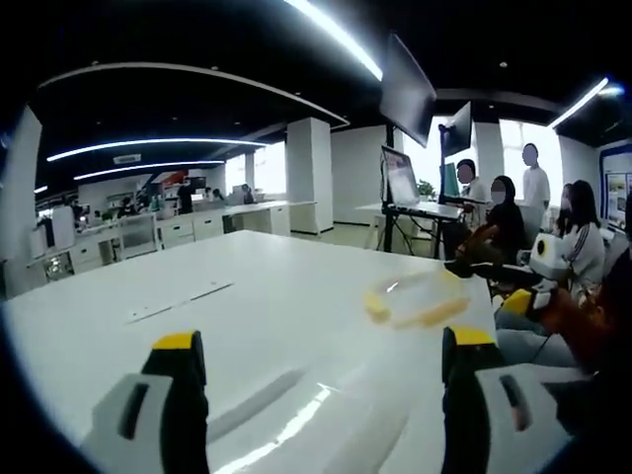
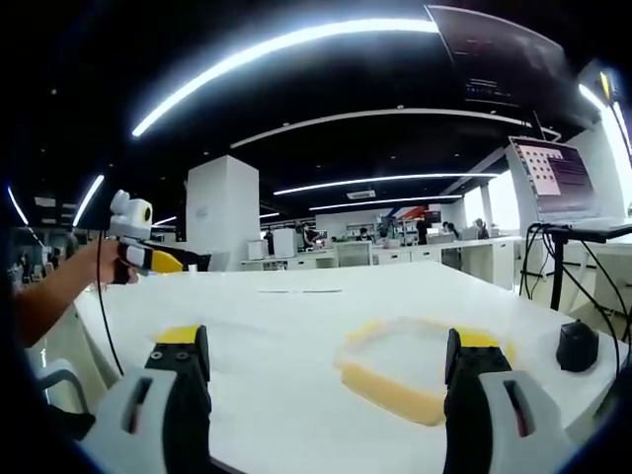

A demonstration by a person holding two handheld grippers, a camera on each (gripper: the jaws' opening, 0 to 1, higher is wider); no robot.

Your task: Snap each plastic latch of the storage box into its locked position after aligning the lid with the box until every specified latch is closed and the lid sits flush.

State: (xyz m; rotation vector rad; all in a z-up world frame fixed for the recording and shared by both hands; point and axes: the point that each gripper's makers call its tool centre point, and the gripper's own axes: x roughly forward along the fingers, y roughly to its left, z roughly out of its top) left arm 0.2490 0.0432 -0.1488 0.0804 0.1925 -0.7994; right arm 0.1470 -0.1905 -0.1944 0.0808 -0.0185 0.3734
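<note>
On a white table [image 1: 247, 286], left gripper view: the left gripper [image 1: 326, 370] hangs with jaws apart and empty, the clear yellow-latched box [image 1: 420, 299] lying ahead to the right (people sit beyond). Right gripper view: the right gripper [image 2: 326, 367], jaws likewise apart, frames the box [image 2: 410, 365] near its right jaw; a hand [image 2: 104, 267] holds the left gripper [image 2: 148, 247] at left. No writing is legible.

White table [image 2: 296, 326]; storage box [image 2: 420, 360] lying on top.
</note>
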